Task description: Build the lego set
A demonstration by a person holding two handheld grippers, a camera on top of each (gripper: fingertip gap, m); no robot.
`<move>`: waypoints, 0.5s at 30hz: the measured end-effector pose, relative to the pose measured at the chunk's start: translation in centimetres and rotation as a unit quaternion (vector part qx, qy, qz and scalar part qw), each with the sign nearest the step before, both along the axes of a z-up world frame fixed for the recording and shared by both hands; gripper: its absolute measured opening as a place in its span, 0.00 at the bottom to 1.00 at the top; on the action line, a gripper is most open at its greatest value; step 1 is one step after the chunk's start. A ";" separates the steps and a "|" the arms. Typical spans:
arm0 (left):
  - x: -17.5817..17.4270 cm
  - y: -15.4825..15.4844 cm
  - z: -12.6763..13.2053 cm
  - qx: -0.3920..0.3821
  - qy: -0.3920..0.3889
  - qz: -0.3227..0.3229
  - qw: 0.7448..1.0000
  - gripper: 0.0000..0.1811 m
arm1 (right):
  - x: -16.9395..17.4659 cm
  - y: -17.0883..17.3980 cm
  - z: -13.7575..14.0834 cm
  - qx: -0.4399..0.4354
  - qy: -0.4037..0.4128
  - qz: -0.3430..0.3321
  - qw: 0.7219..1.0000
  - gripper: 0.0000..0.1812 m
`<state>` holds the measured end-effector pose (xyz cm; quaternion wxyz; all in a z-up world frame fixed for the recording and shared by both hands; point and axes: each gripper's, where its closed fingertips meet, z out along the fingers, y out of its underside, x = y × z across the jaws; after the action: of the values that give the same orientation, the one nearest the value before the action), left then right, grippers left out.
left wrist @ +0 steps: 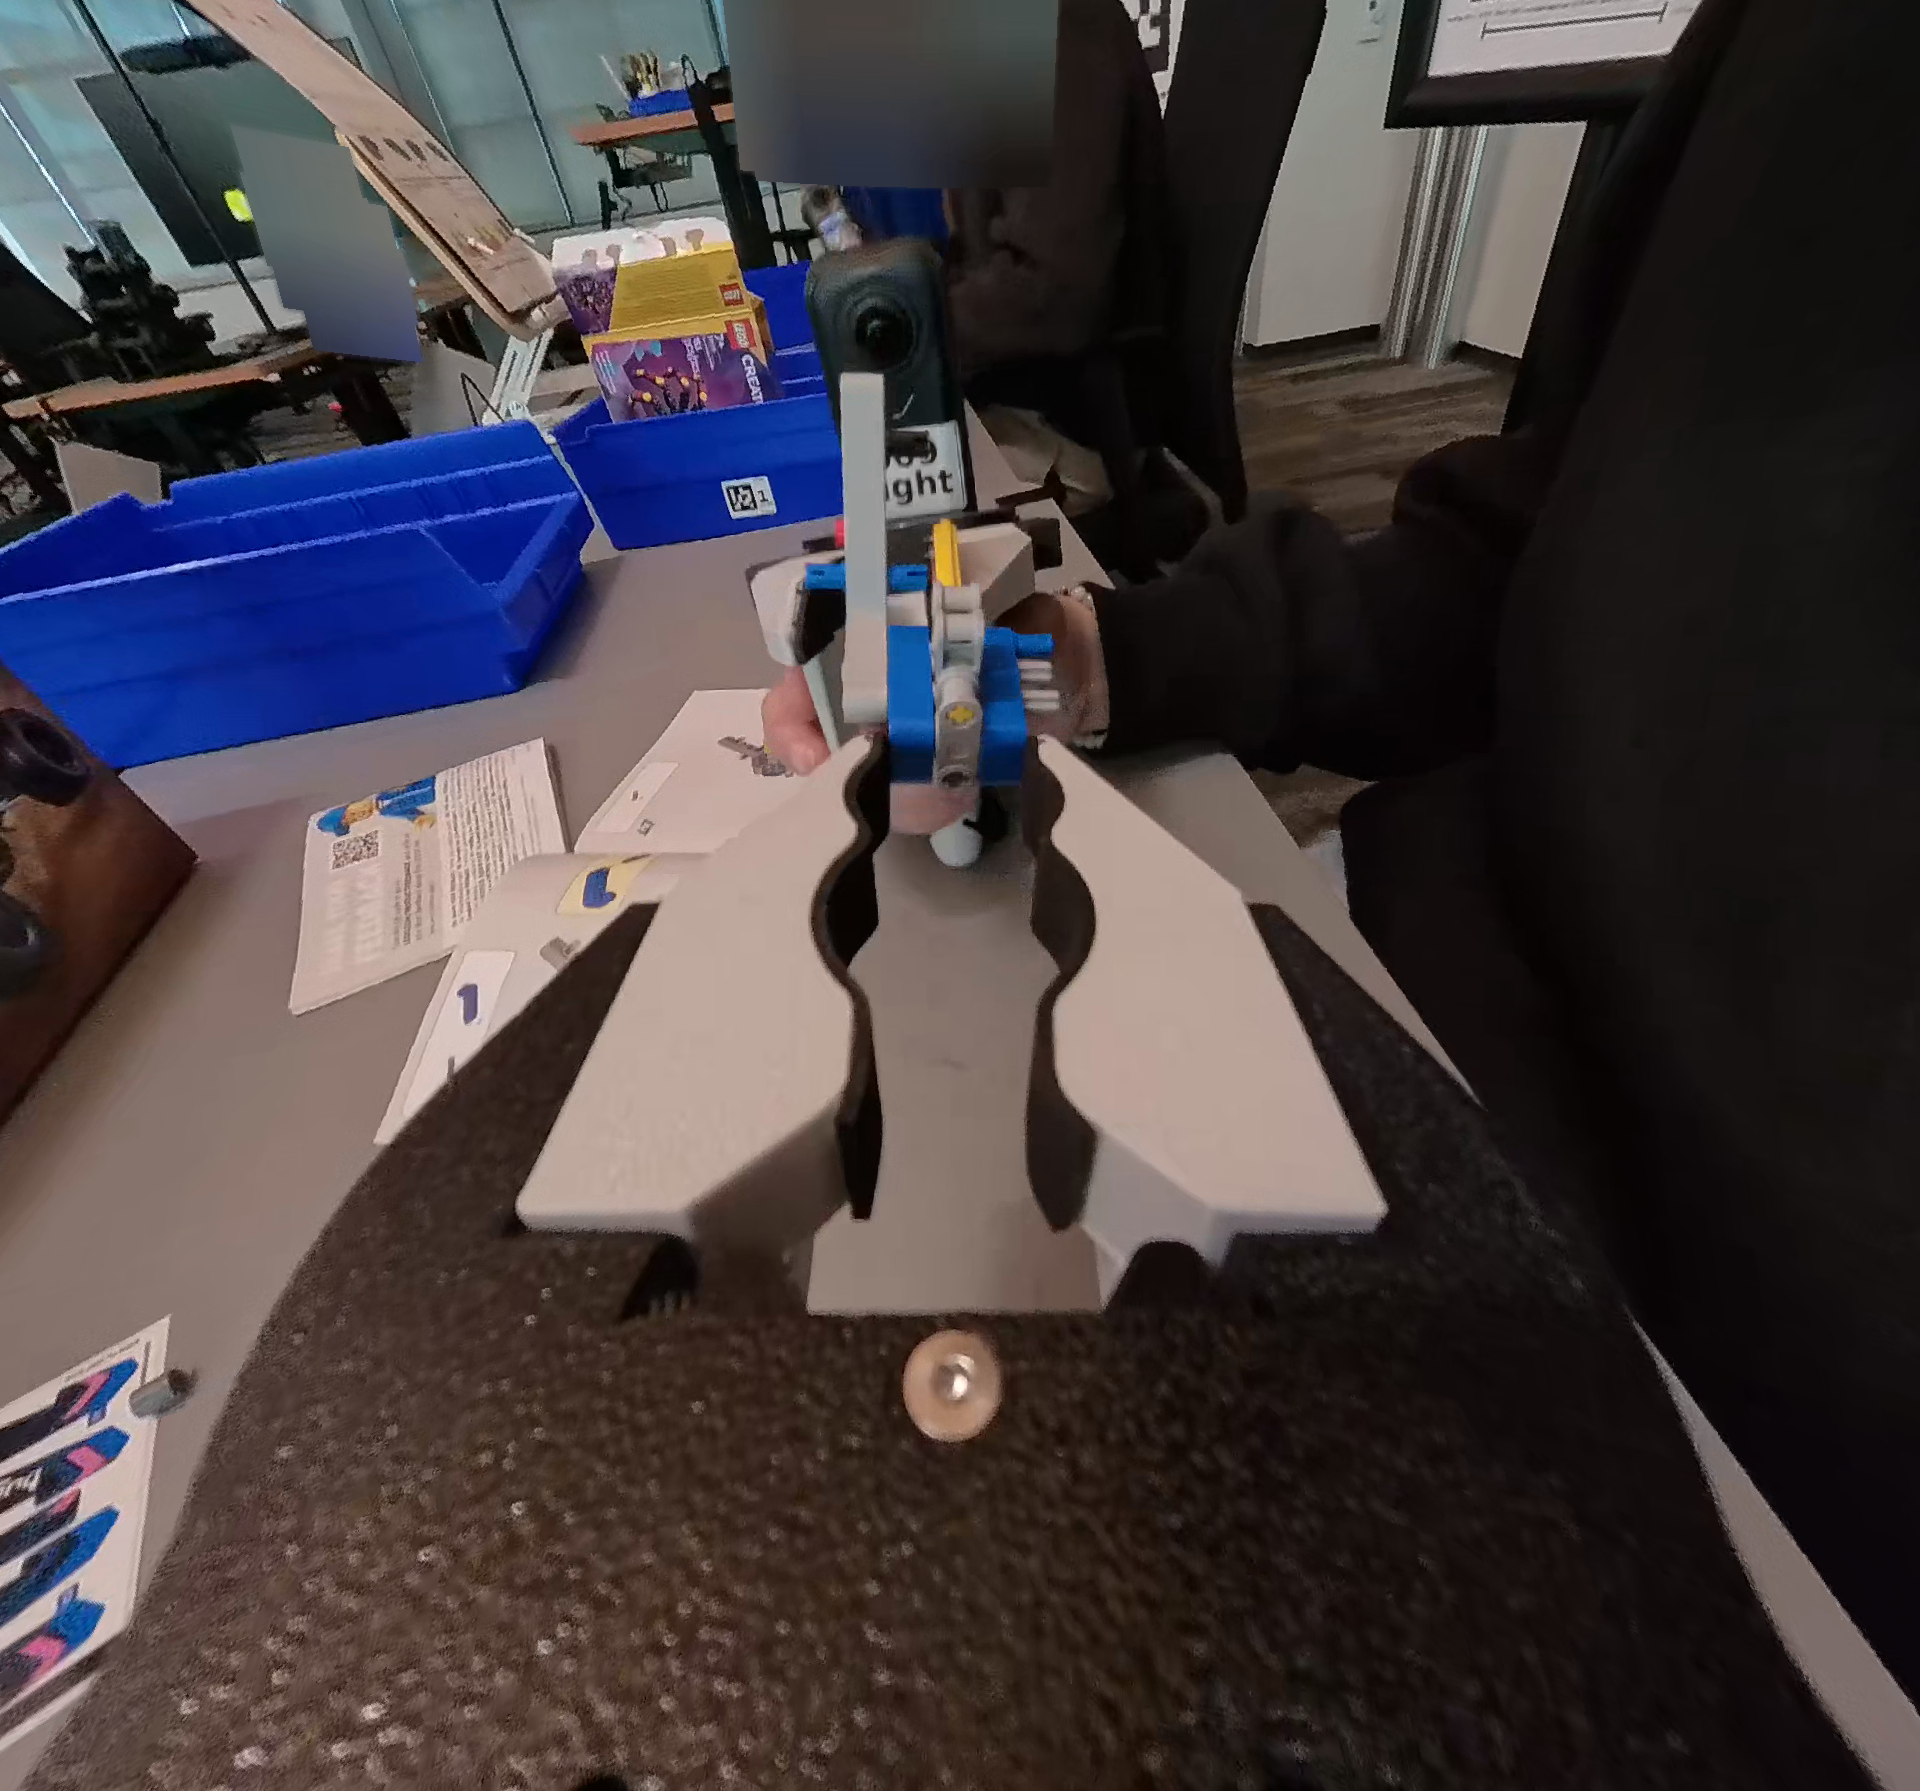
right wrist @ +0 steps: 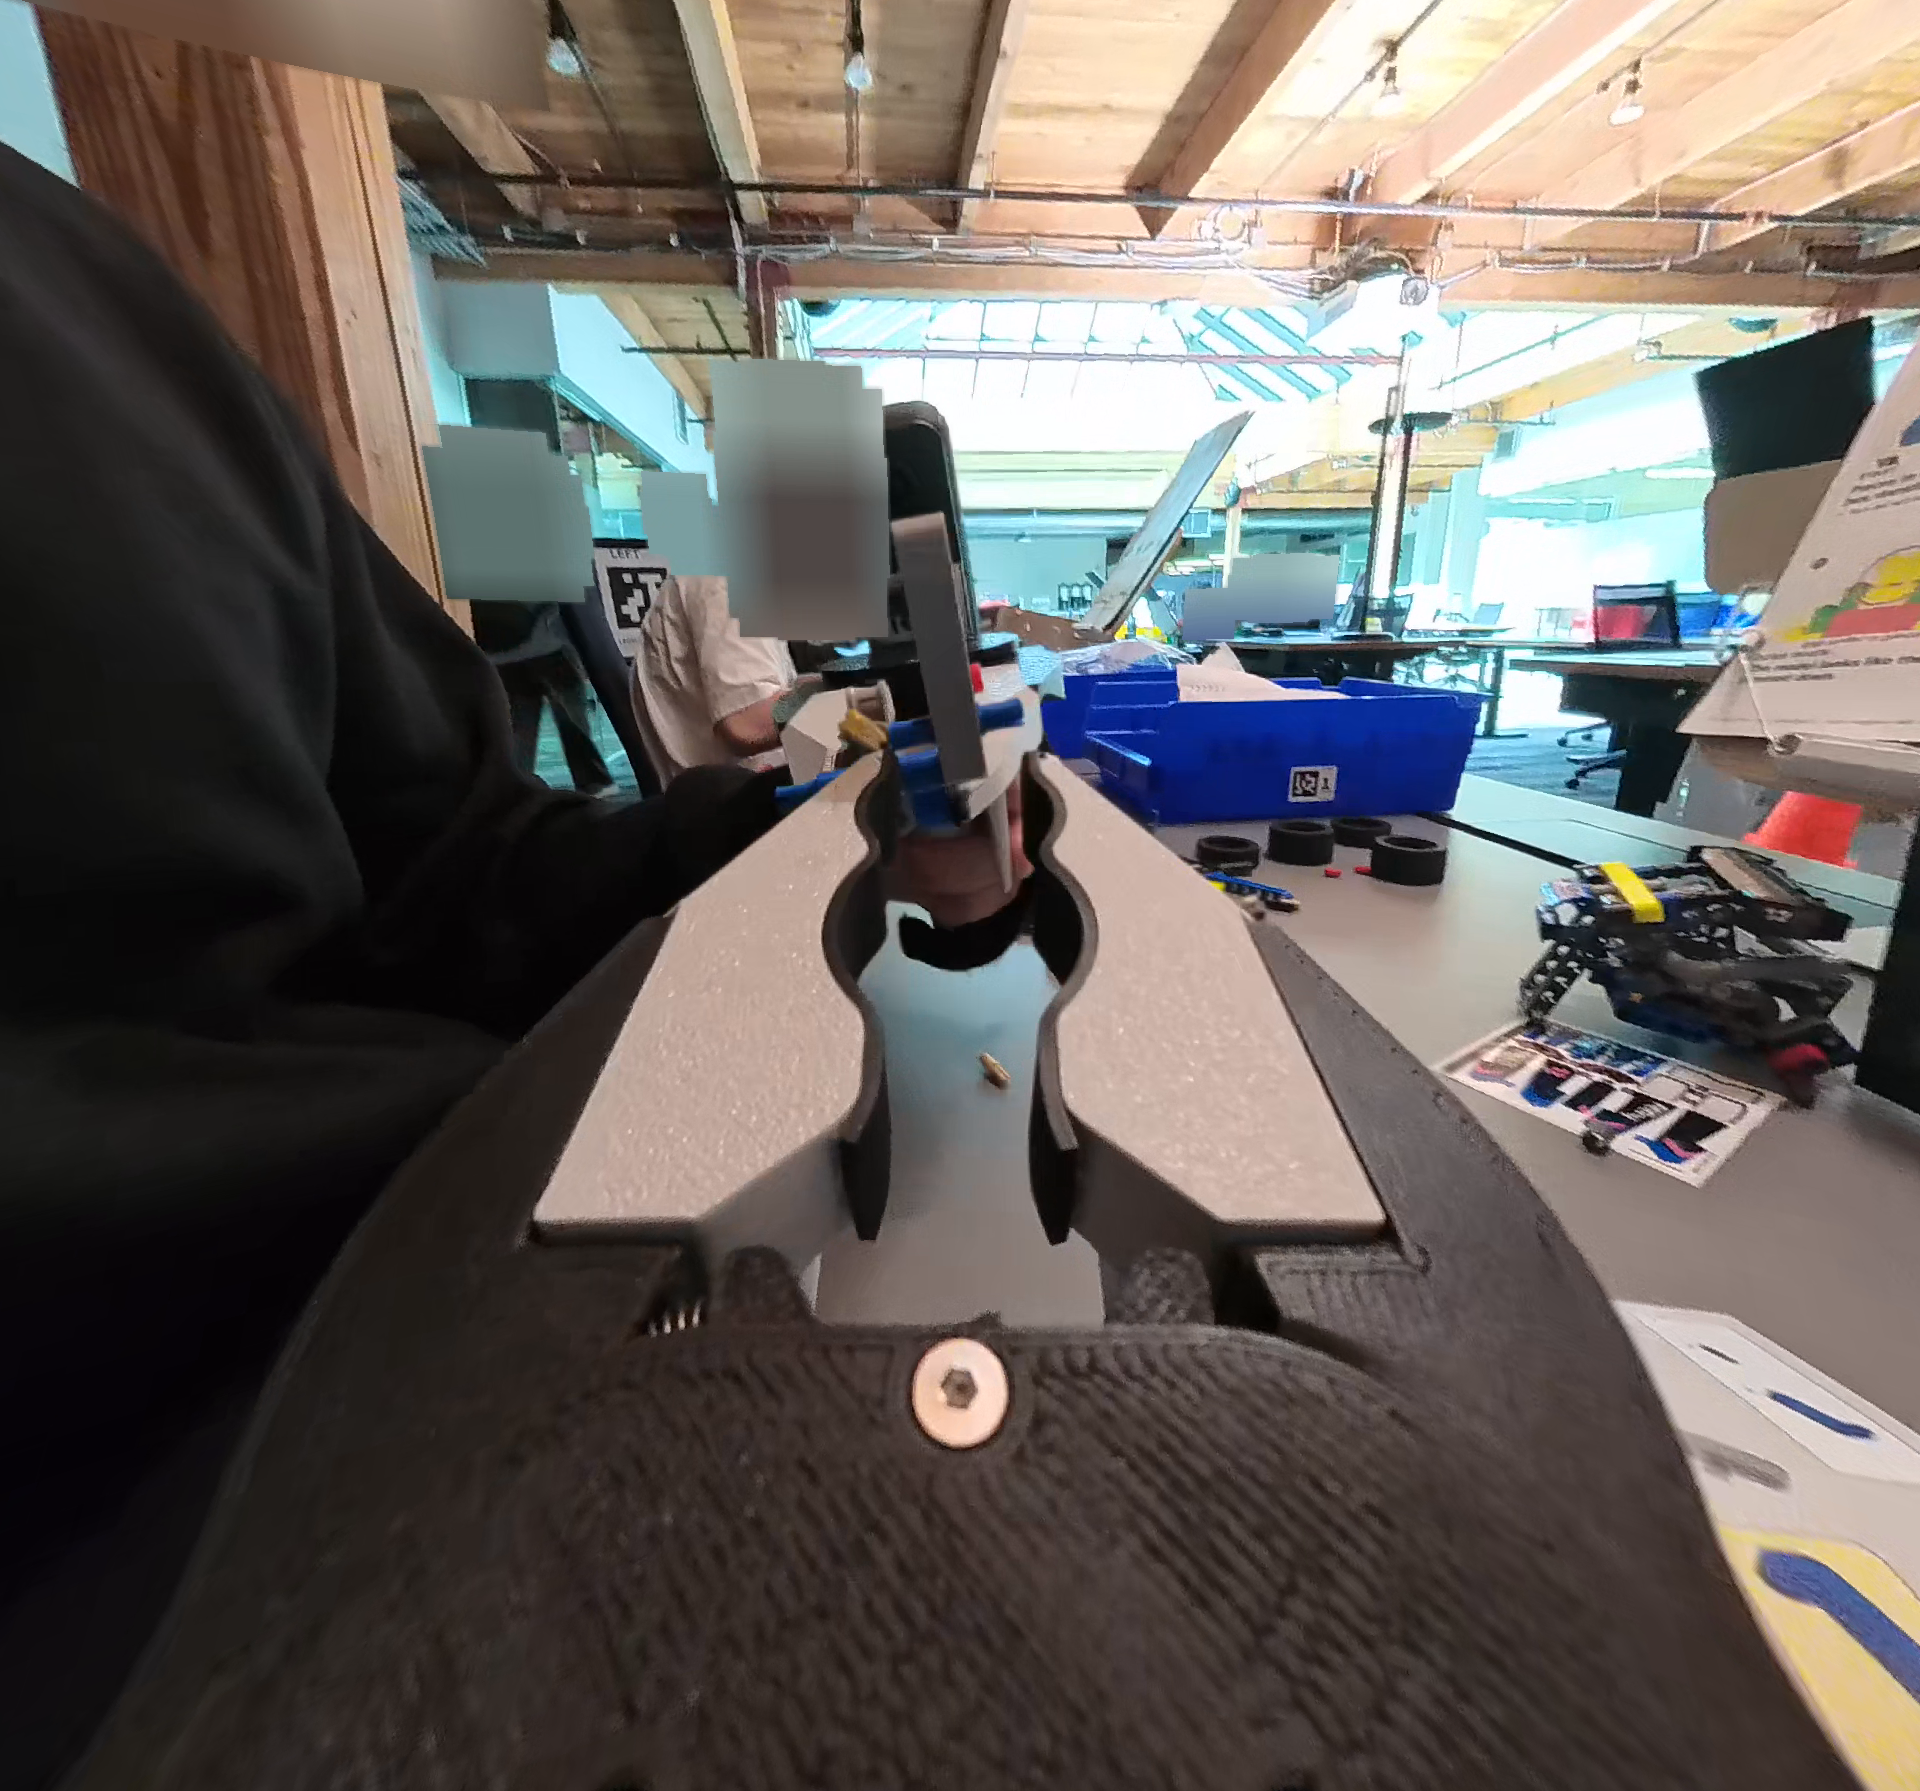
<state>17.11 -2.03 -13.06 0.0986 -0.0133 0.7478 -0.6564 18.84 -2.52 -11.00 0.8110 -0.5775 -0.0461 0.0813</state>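
A small blue and grey lego sub-assembly [left wrist: 951, 702] with a long grey beam [left wrist: 862, 494] standing up from it is held above the grey table between the two grippers, which face each other. My left gripper [left wrist: 951, 754] is shut on its blue block. My right gripper [right wrist: 951, 775] is shut on the same sub-assembly [right wrist: 935, 775] from the opposite side, with the grey beam [right wrist: 945, 661] rising above its fingertips. The right gripper's camera body [left wrist: 883, 328] shows behind the piece in the left wrist view. The contact faces are hidden by the fingers.
Blue bins [left wrist: 291, 588] [right wrist: 1247, 744] stand at the back of the table. Instruction sheets [left wrist: 436, 858] and sticker sheets [left wrist: 62, 1492] [right wrist: 1610, 1097] lie flat. A partly built blue and black vehicle [right wrist: 1704, 941], black tyres [right wrist: 1320, 842] and a small tan pin [right wrist: 994, 1069] are on the table. Less than 4 cm separates the two grippers' tips.
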 end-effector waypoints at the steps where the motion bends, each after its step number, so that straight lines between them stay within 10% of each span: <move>1: 0.0 -0.1 0.1 -0.003 -0.004 0.000 1.000 0.12 | -0.2 0.1 0.0 0.003 0.001 0.007 1.000 0.10; 15: -1.1 0.2 0.7 0.000 -0.061 -0.017 0.998 0.12 | -1.8 0.5 1.1 0.061 -0.020 0.005 0.998 0.08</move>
<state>16.01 -1.88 -12.38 0.1329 0.0392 0.7405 -0.6576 17.09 -2.01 -9.87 0.8432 -0.5283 -0.0697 0.0709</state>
